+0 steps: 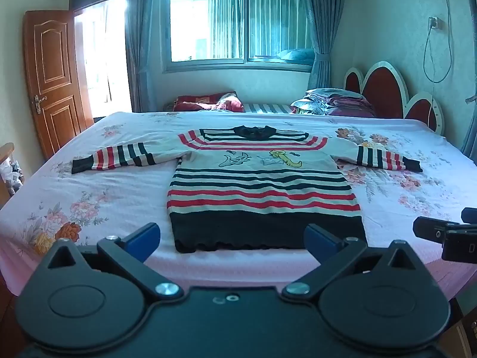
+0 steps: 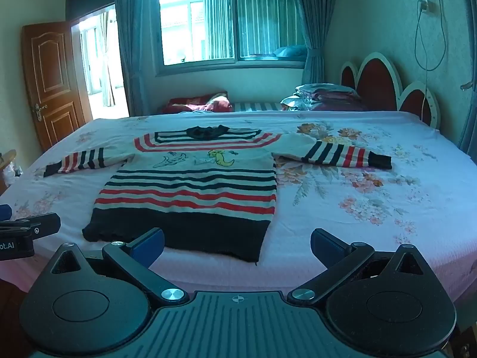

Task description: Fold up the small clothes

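Observation:
A small striped sweater (image 1: 256, 185) in red, white and dark bands lies flat and face up on the bed, sleeves spread to both sides, dark hem nearest me. It also shows in the right wrist view (image 2: 190, 185). My left gripper (image 1: 232, 241) is open and empty, held just in front of the hem. My right gripper (image 2: 237, 246) is open and empty, in front of the hem's right corner. Each gripper shows at the edge of the other's view, the right one (image 1: 447, 234) and the left one (image 2: 23, 231).
The bed (image 1: 89, 197) has a pink floral sheet. Folded bedding and pillows (image 1: 334, 103) are piled at the far side by a red headboard (image 1: 384, 86). A wooden door (image 1: 53, 80) stands open on the left. A window with blue curtains (image 1: 238, 21) is behind.

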A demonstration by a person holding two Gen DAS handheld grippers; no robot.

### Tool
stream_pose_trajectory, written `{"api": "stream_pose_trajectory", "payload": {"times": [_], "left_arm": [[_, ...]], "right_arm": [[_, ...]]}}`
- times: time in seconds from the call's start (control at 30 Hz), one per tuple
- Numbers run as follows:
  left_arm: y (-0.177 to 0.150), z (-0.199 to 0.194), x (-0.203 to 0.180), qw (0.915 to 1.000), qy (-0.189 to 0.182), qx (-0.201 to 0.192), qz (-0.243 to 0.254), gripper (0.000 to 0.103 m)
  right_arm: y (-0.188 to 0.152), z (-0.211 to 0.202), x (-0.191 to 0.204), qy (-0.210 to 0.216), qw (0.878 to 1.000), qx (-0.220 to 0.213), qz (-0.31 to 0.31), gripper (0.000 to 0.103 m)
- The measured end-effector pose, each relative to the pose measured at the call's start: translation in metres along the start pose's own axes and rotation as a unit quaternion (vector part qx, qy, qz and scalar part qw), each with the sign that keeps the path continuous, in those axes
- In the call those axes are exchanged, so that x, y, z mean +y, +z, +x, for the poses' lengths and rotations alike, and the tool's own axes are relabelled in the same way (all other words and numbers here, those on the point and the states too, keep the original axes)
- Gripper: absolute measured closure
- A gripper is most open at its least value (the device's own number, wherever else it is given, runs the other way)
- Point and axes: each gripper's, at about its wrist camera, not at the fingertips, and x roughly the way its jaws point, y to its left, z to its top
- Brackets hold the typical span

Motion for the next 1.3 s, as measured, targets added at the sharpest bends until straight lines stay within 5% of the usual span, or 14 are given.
{"api": "stream_pose_trajectory", "payload": {"times": [1.3], "left_arm": [[0.005,-0.002,0.002,0.9999,-0.006,0.009,-0.007,0.0]], "right_arm": [[0.007,-0.002,0.005,0.001,1.0,-0.006,-0.008,0.0]]}}
